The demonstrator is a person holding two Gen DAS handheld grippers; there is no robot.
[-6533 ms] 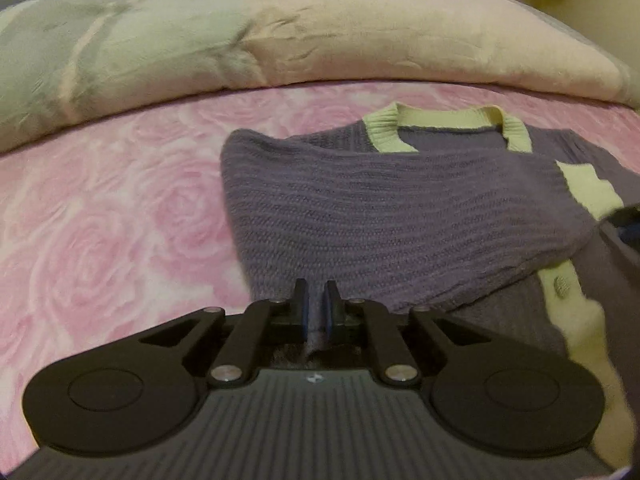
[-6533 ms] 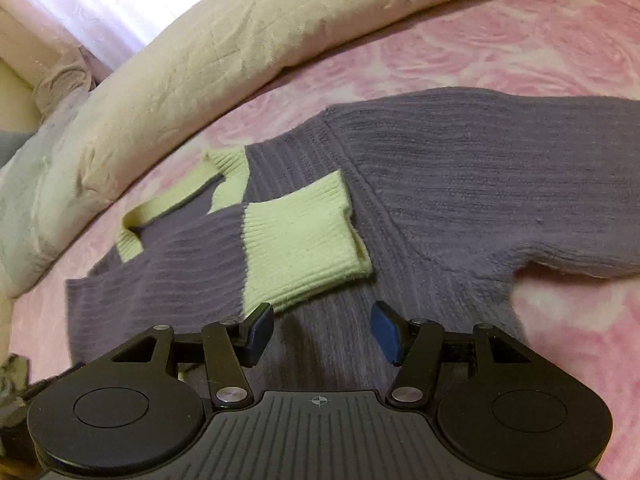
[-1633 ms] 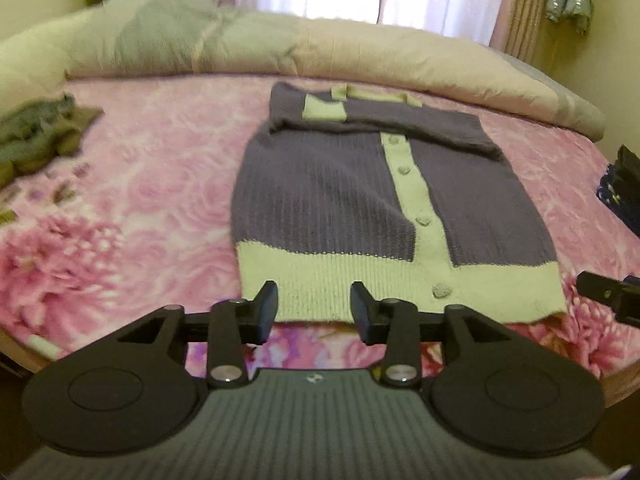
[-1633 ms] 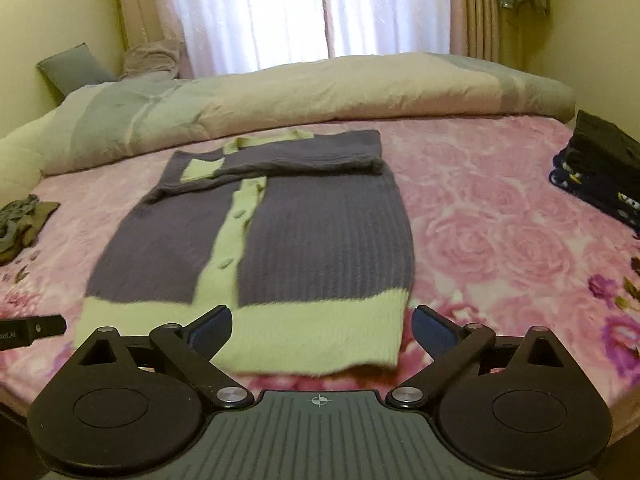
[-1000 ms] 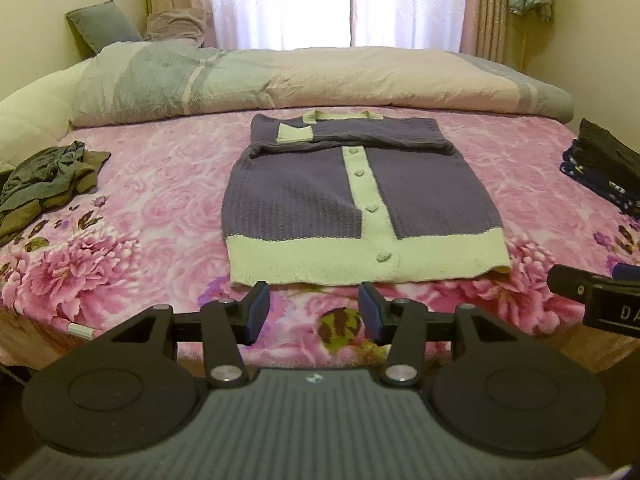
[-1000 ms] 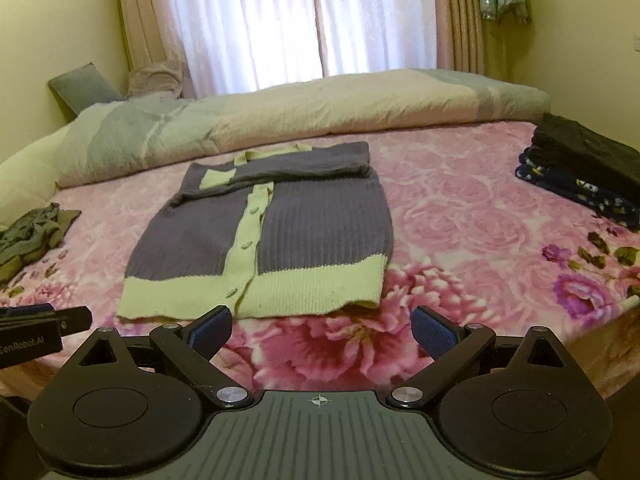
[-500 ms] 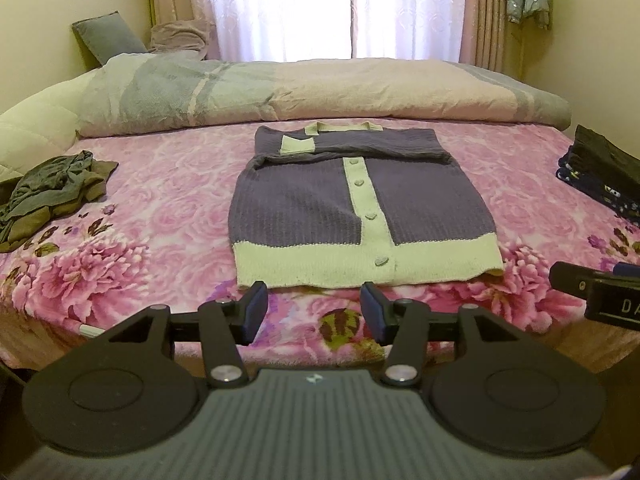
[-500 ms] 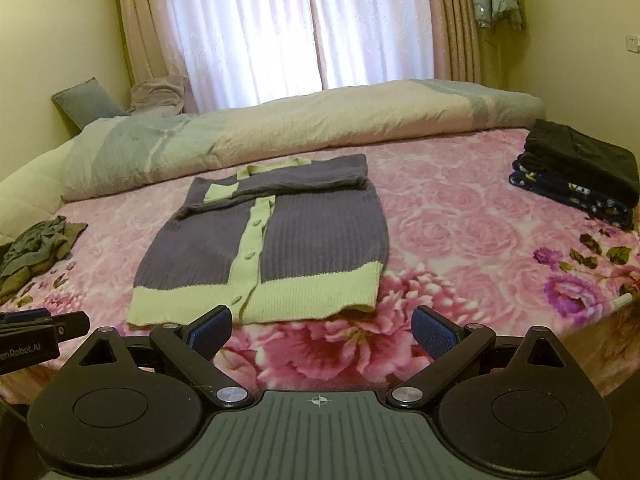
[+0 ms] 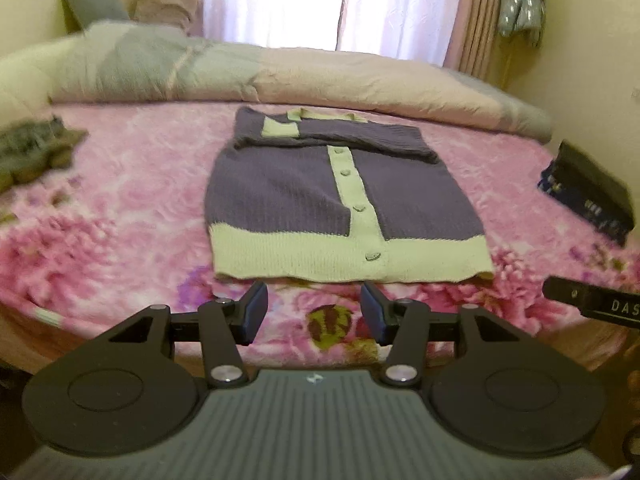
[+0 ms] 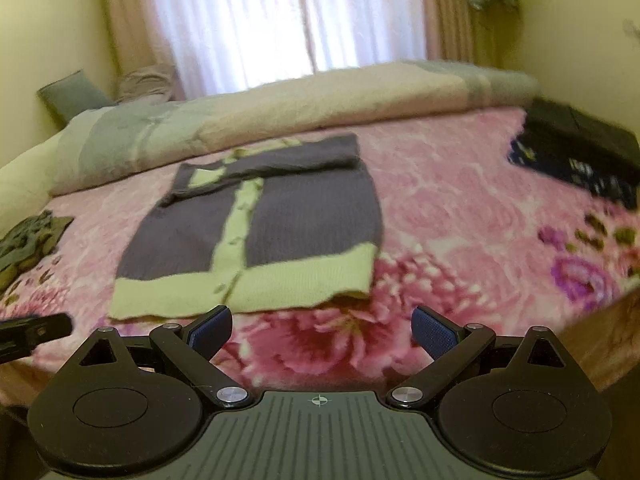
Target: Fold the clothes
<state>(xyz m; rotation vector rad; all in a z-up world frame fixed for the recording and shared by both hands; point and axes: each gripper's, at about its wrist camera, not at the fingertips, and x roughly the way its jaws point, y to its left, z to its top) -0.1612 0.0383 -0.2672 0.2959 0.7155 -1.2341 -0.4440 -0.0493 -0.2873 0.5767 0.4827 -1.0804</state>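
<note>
You are holding the left gripper (image 9: 313,312) and right gripper (image 10: 322,332) over the bed's near edge — both with jaws standing apart, nothing between them. The purple knit cardigan with pale green trim (image 9: 320,200) is lying flat on the pink floral bedspread (image 9: 120,208), sleeves folded across the chest — hem just beyond the fingertips.

Purple-green cardigan (image 9: 344,204) flat on bed; sleeves folded in
</note>
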